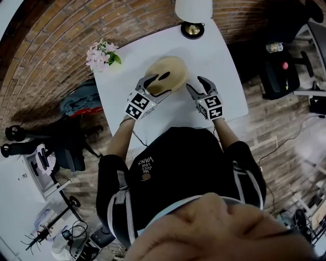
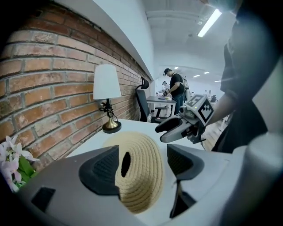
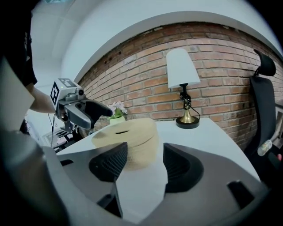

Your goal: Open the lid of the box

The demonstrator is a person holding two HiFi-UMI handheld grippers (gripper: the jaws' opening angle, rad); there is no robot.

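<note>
A round woven straw box (image 1: 168, 71) with a slotted lid stands on the white table (image 1: 219, 66). In the right gripper view the lid (image 3: 119, 128) lies tilted and askew on the box body (image 3: 141, 150). My left gripper (image 1: 158, 81) is at the box's left rim, jaws open. The lid (image 2: 143, 176) lies between its pads, with the left pad (image 2: 104, 170) at its edge and the right pad standing apart. My right gripper (image 1: 198, 87) is open just right of the box, with nothing between its jaws (image 3: 143, 165). Each gripper shows in the other's view: the right gripper (image 2: 170, 130) and the left gripper (image 3: 95, 112).
A lamp (image 1: 193, 15) with a brass foot stands at the table's far edge. Pink flowers (image 1: 102, 55) sit at the far left corner. A brick wall runs behind. An office chair (image 1: 280, 71) stands to the right, and a bag (image 1: 76, 104) lies on the floor to the left.
</note>
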